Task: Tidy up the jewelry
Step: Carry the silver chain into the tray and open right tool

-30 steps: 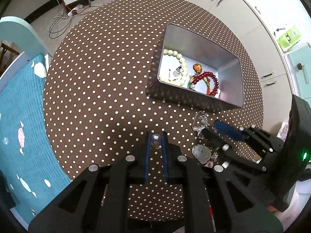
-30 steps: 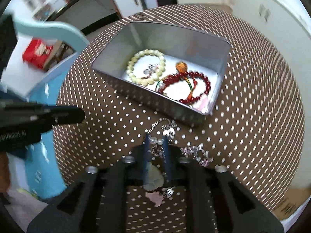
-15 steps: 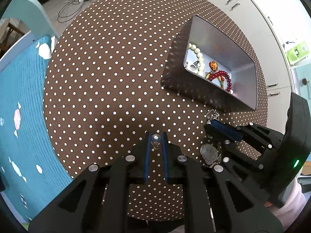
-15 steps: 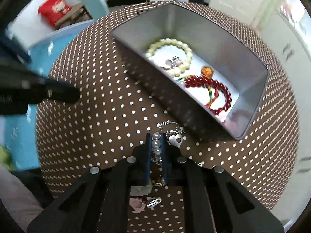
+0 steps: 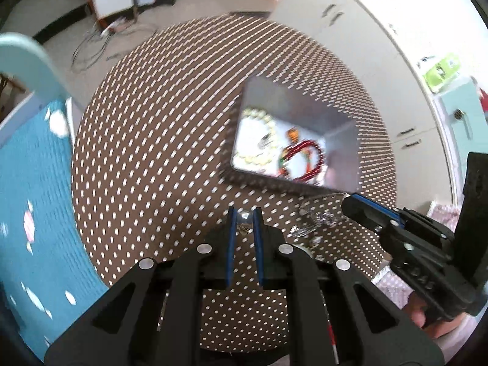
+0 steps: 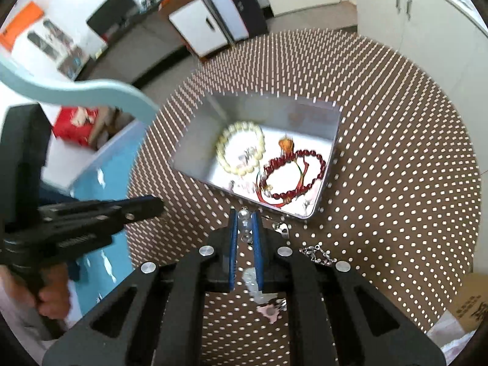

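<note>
Here, low in the right wrist view, the right tongs point(image 6: 245, 218) are clenched on a pearl strand point(image 6: 245, 225), its beads stacked between the blue pads. Just beneath, at the bottom centre, a pale pendant point(image 6: 253, 283) and a pink charm point(image 6: 270, 310) lie on the dotted desk point(image 6: 396, 183), with a silver chain point(image 6: 318, 253) just to the right. In the left wrist view the left tongs point(image 5: 244, 218) grip a single silver bead point(image 5: 245, 216) near the frame's middle bottom.

Further up, in mid-frame, sits the metal tin point(image 6: 331, 164), holding a cream bracelet point(image 6: 241, 149) on its left and a red bracelet point(image 6: 294, 177) on its right.

The step in hand looks like carrying: both pieces are picked up and neither is over the tin yet. The next move calls for bringing each one above the tin's open floor, clear of the near wall, and then letting go low enough that the bead does not bounce out. The dangling strand could snag on the rim.
</note>
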`<state>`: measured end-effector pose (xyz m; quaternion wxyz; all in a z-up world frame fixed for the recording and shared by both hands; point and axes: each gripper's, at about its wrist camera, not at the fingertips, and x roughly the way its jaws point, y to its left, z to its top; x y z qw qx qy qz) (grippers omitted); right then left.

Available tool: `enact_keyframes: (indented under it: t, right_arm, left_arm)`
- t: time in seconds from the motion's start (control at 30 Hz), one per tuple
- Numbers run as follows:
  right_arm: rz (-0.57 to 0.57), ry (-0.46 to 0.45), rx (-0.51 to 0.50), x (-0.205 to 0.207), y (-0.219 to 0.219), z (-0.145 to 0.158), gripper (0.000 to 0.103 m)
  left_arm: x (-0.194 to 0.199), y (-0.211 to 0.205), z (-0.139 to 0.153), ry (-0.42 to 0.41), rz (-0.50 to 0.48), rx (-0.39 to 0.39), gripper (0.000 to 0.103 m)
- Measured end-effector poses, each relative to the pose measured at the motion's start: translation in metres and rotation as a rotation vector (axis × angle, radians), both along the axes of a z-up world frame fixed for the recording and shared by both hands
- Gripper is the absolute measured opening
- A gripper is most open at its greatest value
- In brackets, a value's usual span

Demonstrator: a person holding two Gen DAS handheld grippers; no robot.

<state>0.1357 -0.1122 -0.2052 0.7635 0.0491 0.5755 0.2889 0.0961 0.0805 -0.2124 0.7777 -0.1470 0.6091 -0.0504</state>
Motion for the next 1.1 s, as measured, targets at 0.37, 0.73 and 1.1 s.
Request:
enact_keyframes:
  t: [0.37,0.73,1.1]
  right_arm:
    - [-0.102,-0.148,0.131,0.009,-0.009,0.081,0.008]
    - [-0.135,-0.105,0.153,0.03,-0.017,0.057,0.01]
    - [-0.231,-0.051,0.047,0.026,-0.043,0.044,0.055]
  left_arm:
    - [0.035,-0.033,0.051,-0.136,-0.111,-0.028,0.01]
    - [0.064,-0.053,0.03,-0.084,-0.143,-0.031,0.012]
    - [0.059,-0.043,0.019,-0.045,-0.152,0.001,0.032]
